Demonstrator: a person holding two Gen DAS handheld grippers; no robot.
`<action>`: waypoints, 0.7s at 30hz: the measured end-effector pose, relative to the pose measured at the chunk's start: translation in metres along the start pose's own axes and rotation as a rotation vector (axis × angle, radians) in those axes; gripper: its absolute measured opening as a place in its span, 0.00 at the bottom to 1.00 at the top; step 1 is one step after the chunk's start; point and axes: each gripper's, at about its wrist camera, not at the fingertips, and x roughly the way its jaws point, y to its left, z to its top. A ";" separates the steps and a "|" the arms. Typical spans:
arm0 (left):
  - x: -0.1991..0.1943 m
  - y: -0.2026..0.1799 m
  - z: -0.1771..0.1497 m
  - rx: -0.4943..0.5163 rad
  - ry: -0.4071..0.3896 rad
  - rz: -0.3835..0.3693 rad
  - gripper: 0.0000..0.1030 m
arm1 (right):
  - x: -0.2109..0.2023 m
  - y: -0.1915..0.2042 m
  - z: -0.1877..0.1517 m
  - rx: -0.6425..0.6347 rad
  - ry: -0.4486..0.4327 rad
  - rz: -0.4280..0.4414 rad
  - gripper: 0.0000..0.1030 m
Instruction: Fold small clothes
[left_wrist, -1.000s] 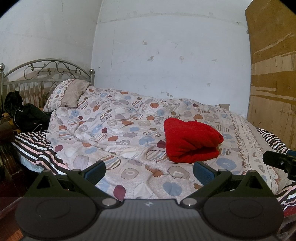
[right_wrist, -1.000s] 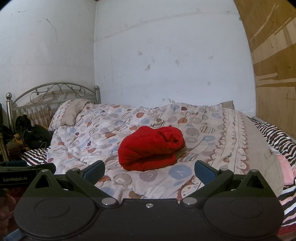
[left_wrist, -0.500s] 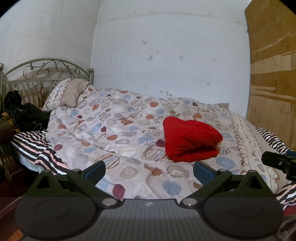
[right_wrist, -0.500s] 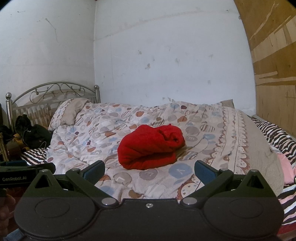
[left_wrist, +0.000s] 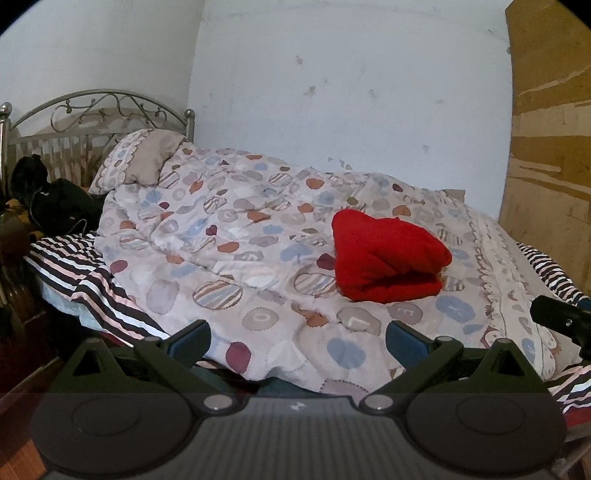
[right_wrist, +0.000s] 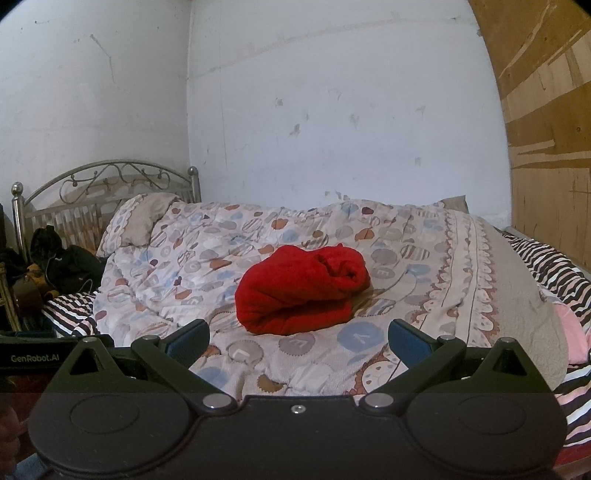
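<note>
A red garment (left_wrist: 384, 258) lies folded in a thick bundle on the patterned quilt (left_wrist: 229, 236) of the bed. It also shows in the right wrist view (right_wrist: 299, 295), just ahead of the fingers. My left gripper (left_wrist: 297, 341) is open and empty, held back from the bed's near edge, with the garment ahead and to the right. My right gripper (right_wrist: 298, 340) is open and empty, facing the garment from the near edge. Part of the right gripper shows at the right edge of the left wrist view (left_wrist: 561, 319).
A pillow (left_wrist: 142, 162) and a metal headboard (left_wrist: 92, 118) stand at the far left. Dark clothes (left_wrist: 55, 203) are piled beside the bed at left. A striped sheet (right_wrist: 554, 266) and a wooden board (right_wrist: 546, 122) are at right. White walls stand behind.
Both views have shifted only slightly. The garment lies as before and both grippers stay open.
</note>
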 end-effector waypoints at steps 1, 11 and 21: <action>0.000 -0.001 0.000 0.002 0.002 -0.001 1.00 | -0.001 0.001 -0.001 0.000 0.001 0.000 1.00; 0.001 -0.004 -0.001 0.029 0.002 -0.021 1.00 | -0.002 0.002 -0.010 0.000 0.013 0.007 1.00; 0.000 -0.006 -0.002 0.035 0.002 -0.021 0.99 | -0.002 0.004 -0.007 -0.004 0.022 0.008 1.00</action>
